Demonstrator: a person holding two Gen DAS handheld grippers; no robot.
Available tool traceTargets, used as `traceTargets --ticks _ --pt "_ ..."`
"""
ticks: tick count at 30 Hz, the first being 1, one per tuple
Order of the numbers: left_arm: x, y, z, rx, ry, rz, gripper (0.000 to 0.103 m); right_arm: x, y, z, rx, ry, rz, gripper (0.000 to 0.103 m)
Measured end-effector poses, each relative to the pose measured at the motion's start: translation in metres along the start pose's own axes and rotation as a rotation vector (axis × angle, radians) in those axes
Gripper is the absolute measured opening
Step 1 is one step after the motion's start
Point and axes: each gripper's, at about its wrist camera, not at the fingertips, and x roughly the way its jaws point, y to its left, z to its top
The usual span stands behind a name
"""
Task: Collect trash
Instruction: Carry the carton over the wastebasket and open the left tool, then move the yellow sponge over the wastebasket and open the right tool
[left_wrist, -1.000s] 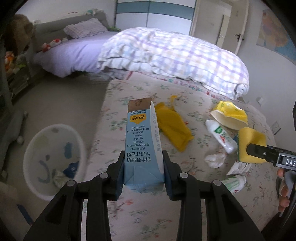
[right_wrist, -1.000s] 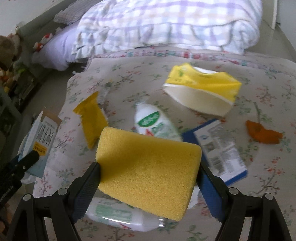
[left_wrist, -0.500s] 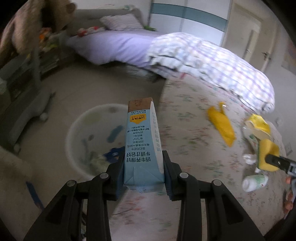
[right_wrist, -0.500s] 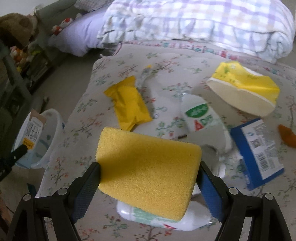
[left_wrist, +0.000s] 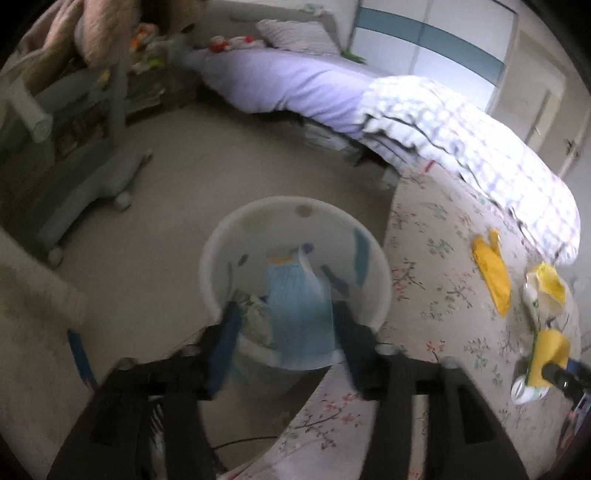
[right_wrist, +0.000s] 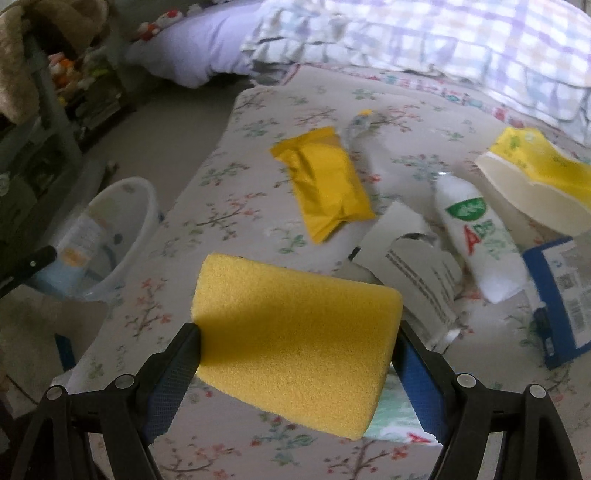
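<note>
My left gripper (left_wrist: 286, 321) is open over the white bin (left_wrist: 221, 258) on the floor. The blue milk carton (left_wrist: 299, 306) is loose between the spread fingers, blurred, over the bin; it also shows in the right wrist view (right_wrist: 79, 240) inside the bin (right_wrist: 140, 206). My right gripper (right_wrist: 295, 343) is shut on a yellow sponge (right_wrist: 295, 332) above the floral bedspread (right_wrist: 229, 206). A yellow packet (right_wrist: 325, 181), a white bottle (right_wrist: 476, 236), torn paper (right_wrist: 417, 266), a blue box (right_wrist: 565, 291) and a yellow-white tub (right_wrist: 535, 181) lie on the bed.
A plaid quilt (left_wrist: 461, 133) and a purple bed (left_wrist: 295, 81) lie behind. A grey chair base (left_wrist: 92, 184) stands on the floor left of the bin. Another bottle (right_wrist: 395, 424) lies under the sponge. Shelves with toys (right_wrist: 74, 81) stand at the left.
My left gripper swung left from the bed to above the bin and opened, letting go of the milk carton. My right gripper still holds the sponge and has shifted slightly.
</note>
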Motion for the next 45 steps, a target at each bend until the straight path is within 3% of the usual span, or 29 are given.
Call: traceTargets --ticks 1,3,9,18,27,31,36,41,45 --pt "-0.003 0.006 -0.001 -0.025 -0.005 0.006 0.078 0.0 0.005 0.001 -0.001 -0.004 0.005 0.085" --pt "-0.006 0.013 -0.003 -0.05 0.003 0.02 0.086 0.0 0.013 0.003 -0.007 -0.007 0.014 0.085" --pt "-0.014 0.026 -0.011 -0.011 0.038 0.162 0.094 0.021 0.061 0.012 -0.078 -0.002 0.037 0.085" --pt "-0.025 0.056 -0.016 -0.011 0.058 0.231 0.095 0.09 0.119 0.044 -0.075 0.035 0.098 0.086" --pt "-0.027 0.069 -0.009 -0.027 0.063 0.267 0.096 0.121 0.161 0.065 -0.085 0.02 0.144 0.086" --pt "-0.025 0.073 -0.009 -0.052 0.082 0.265 0.096 0.119 0.168 0.072 -0.096 -0.029 0.212 0.089" --pt "-0.025 0.071 -0.01 -0.067 0.09 0.242 0.096 0.107 0.161 0.075 -0.065 -0.06 0.258 0.102" --pt "-0.026 0.06 -0.013 -0.058 0.096 0.222 0.096 0.087 0.141 0.07 -0.075 -0.044 0.221 0.102" --pt "-0.027 0.044 -0.015 -0.025 0.092 0.2 0.096 0.055 0.116 0.067 -0.127 -0.042 0.137 0.102"
